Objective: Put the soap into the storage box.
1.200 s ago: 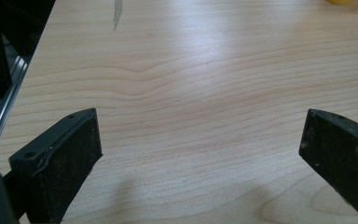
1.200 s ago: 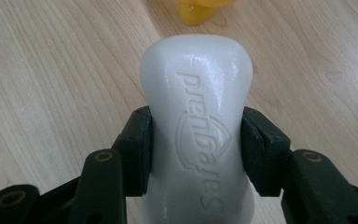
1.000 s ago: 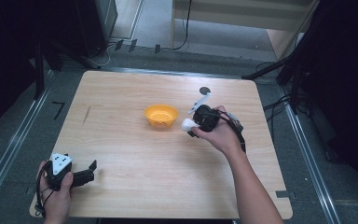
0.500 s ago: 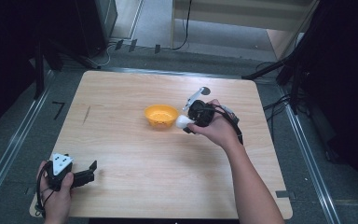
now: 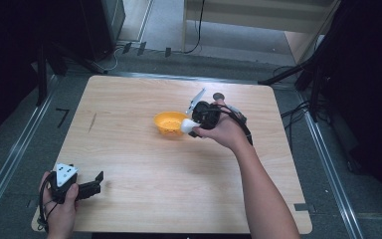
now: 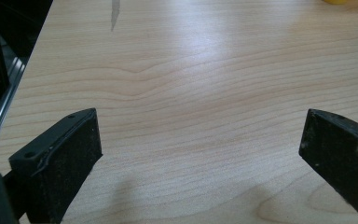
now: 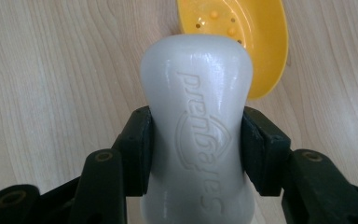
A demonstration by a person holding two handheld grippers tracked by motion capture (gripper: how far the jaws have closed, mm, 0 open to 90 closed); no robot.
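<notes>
My right tool (image 7: 196, 149) clamped on the white soap bar (image 7: 196, 126), yellow dish (image 7: 242, 37) just beyond it, my left tool (image 6: 200, 163) gaping over bare counter (image 6: 205, 84)

Our two handheld grippers: the left gripper (image 5: 97, 180) has a black body, a grey three-cornered plate on top, and flat black jaws with small round screw holes. Our right gripper (image 5: 191, 127) is also black, with a dark cable trailing off it. Our forearms are bare, no sleeves.
</notes>
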